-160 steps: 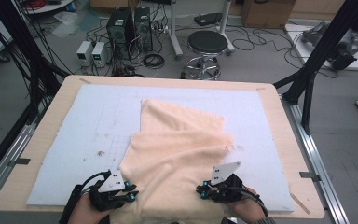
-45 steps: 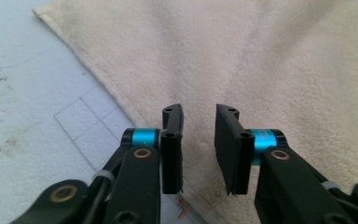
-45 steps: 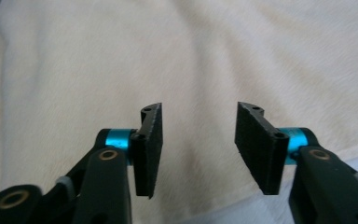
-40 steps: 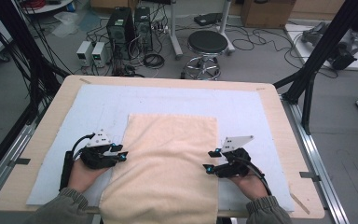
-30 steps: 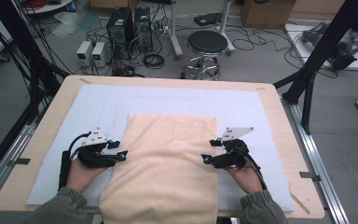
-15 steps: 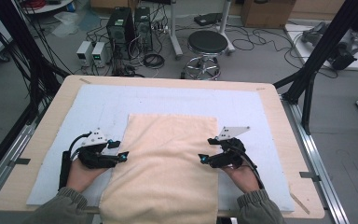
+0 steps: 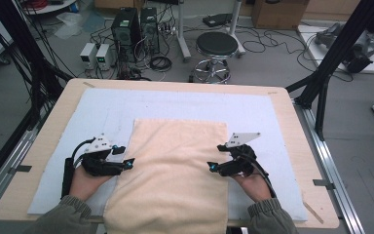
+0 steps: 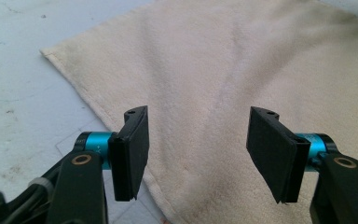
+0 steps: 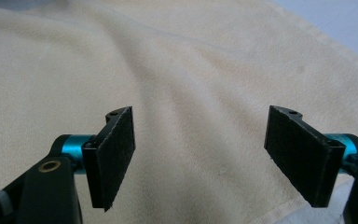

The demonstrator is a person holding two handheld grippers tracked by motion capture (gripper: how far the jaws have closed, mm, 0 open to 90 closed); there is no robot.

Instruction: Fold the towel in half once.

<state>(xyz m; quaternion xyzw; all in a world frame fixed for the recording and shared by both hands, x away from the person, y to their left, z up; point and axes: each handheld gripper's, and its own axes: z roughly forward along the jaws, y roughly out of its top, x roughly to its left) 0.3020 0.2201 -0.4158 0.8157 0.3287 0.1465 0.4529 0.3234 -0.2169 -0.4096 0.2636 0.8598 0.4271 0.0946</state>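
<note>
**Folded towel lying flat between two released tongs**

A cream towel (image 7: 173,175) is seen spread smooth on the pale mat (image 7: 272,112) that covers the wooden table (image 7: 48,141). Its near end is draped over the table's front edge, between the person's sleeves.

The left gripper (image 7: 126,163) is held at the towel's left edge, tips pointed inward over the cloth. In the left gripper view (image 8: 196,154) its jaws are seen standing apart, having just been opening further; the towel's hemmed edge runs beneath the left jaw, and nothing is pinched between the pads, which hang clear above the fabric.

The right gripper (image 7: 214,168) is held at the towel's right edge, facing the other gripper across the cloth. In the right gripper view (image 9: 200,158) its jaws are likewise parted wide, having just been opening, with only flat towel below them and a strip of mat at the upper right corner. No cloth is gripped.

No container is found near either gripper.
</note>
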